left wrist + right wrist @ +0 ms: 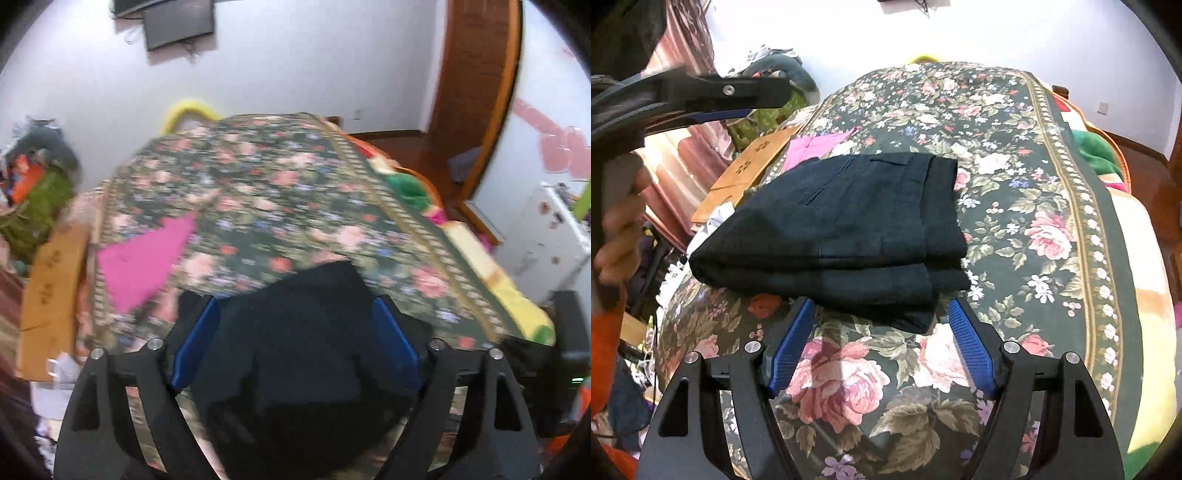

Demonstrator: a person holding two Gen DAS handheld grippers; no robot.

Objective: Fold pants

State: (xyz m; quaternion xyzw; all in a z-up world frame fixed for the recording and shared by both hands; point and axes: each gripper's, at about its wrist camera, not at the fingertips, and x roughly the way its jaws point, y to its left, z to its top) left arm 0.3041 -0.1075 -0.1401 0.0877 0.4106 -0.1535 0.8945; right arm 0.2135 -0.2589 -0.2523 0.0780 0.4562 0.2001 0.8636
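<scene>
Dark folded pants point(842, 229) lie as a thick stack on the flowered bedspread point(1034, 184). My right gripper point(881, 306) is open, its blue pads point(971, 350) on either side of the stack's near corner without pressing it. In the left wrist view, which is blurred, the pants point(295, 350) fill the gap between the widely spread fingers of my left gripper point(295, 301). The right wrist view shows that left gripper point(764, 101) from the side, raised clear of the cloth at the upper left, with a hand point(617, 236) on its handle.
A pink cloth point(812, 144) lies just beyond the pants. A tan cardboard piece point(750, 166) sits at the bed's left edge, with clutter and a curtain past it. Bright blankets point(1100, 151) hang along the right side. White wall lies behind.
</scene>
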